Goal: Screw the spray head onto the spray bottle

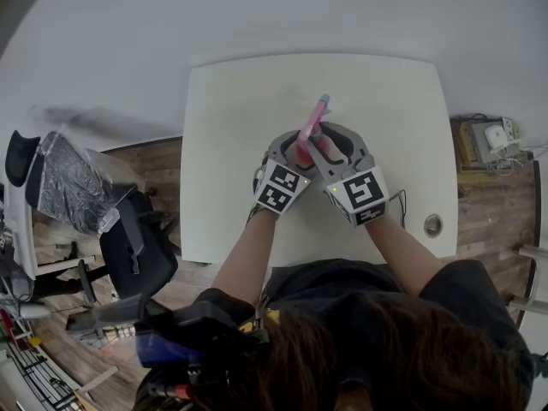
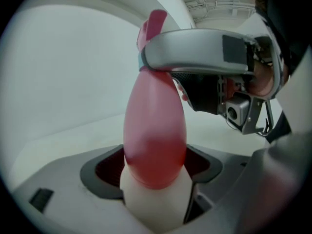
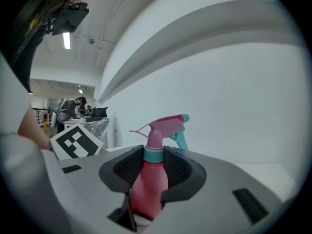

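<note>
Pink spray bottle in left gripper; right gripper clamps head

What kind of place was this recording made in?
Probably an office or lab workroom: a white table stands on a wooden floor, a black office chair is beside it, and a ceiling strip light hangs over desks further back.

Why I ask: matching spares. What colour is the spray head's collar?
Teal collar, below the pink spray head; clearest in the right gripper view.
</note>
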Demonstrator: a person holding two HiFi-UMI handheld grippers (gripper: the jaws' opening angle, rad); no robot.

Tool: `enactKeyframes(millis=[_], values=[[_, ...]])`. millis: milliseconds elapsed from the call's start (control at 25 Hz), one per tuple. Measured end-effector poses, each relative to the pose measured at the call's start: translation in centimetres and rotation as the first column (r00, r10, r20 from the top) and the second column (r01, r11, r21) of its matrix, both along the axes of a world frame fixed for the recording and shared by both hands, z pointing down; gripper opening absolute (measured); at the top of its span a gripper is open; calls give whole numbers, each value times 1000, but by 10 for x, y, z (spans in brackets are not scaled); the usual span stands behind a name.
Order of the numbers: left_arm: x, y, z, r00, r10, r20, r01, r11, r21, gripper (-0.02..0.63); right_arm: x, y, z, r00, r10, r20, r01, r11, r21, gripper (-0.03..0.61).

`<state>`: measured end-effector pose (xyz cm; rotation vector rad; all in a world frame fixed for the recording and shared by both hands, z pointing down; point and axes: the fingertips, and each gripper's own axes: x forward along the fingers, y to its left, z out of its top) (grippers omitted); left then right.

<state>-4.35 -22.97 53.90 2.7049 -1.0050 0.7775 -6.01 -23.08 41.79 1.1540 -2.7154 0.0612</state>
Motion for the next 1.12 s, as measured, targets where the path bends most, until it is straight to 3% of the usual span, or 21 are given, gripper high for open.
enactKeyframes(millis=[120, 400, 640, 1120], values=[[0, 0, -1, 1000, -3, -1, 3, 1000, 0, 377, -2, 0, 0, 997, 73, -19, -73, 997, 2, 127], [0, -1, -2, 1000, -11, 3, 11, 1000, 14, 377, -10, 5, -3, 991, 114, -74, -108, 991, 75, 127], [1, -3, 5, 999, -30, 33, 30, 1000, 8, 377, 0, -2, -2, 985, 163, -54, -161, 986, 51, 127], [0, -8, 8, 998, -57, 16, 57, 998, -12, 377, -5, -9, 0, 991, 130, -39, -128, 991, 42, 129]])
